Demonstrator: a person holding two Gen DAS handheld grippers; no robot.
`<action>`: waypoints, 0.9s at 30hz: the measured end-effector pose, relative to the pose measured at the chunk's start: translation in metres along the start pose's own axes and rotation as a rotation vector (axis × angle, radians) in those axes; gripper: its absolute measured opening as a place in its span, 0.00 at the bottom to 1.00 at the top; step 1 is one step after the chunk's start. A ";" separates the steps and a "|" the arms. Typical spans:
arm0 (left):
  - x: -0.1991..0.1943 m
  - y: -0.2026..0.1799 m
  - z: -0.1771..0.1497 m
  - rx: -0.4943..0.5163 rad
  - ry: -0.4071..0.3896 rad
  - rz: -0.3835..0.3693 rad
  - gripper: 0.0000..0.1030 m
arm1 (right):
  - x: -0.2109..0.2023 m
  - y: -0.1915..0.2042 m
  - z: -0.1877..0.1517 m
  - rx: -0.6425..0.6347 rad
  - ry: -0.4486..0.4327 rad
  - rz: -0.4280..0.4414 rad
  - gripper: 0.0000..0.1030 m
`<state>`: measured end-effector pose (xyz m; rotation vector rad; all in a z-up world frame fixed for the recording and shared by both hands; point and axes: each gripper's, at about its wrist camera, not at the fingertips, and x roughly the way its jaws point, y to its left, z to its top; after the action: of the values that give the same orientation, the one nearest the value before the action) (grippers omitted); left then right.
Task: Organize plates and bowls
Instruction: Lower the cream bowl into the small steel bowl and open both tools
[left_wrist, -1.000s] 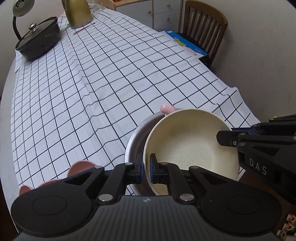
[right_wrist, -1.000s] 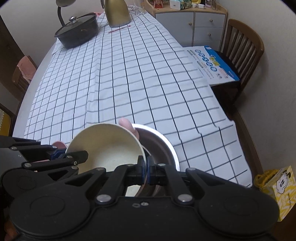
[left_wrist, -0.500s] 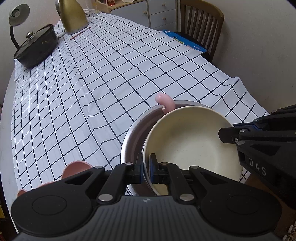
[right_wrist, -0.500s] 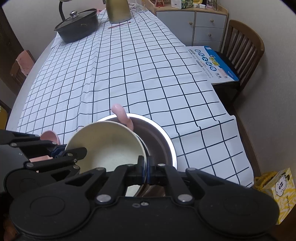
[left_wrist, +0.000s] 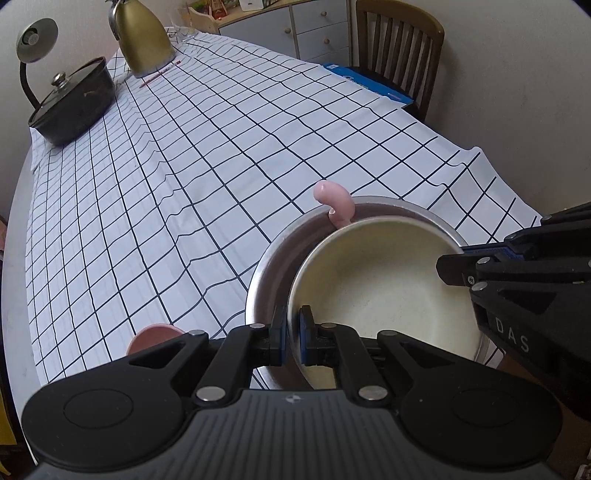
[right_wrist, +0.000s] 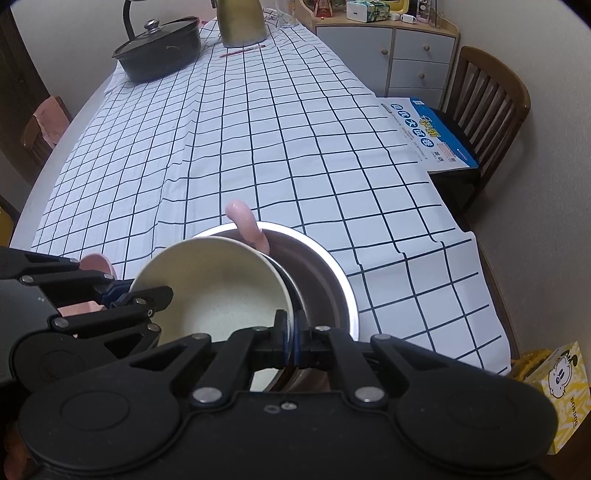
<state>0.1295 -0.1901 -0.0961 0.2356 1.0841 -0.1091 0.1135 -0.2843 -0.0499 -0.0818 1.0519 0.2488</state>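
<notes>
While nested in metal bowl, cream bowl pinched by left gripper & right gripper, both on rim.

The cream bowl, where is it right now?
The cream bowl sits tilted inside the steel bowl at the table's near edge, its rim pinched by both grippers.

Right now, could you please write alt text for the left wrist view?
The left gripper clamps the rim of a cream bowl nested in a steel bowl on a checked tablecloth. The right gripper holds the opposite rim.
</notes>
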 end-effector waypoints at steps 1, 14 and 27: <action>0.000 0.002 0.000 -0.004 0.005 -0.008 0.06 | 0.001 0.000 0.000 -0.002 0.001 -0.001 0.04; -0.009 0.019 -0.002 -0.053 0.004 -0.099 0.06 | -0.002 -0.001 -0.001 0.017 0.001 0.030 0.14; -0.038 0.032 -0.008 -0.085 -0.052 -0.153 0.10 | -0.026 -0.004 -0.002 0.019 -0.049 0.044 0.25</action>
<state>0.1113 -0.1579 -0.0618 0.0731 1.0516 -0.2043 0.1009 -0.2926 -0.0288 -0.0355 1.0076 0.2794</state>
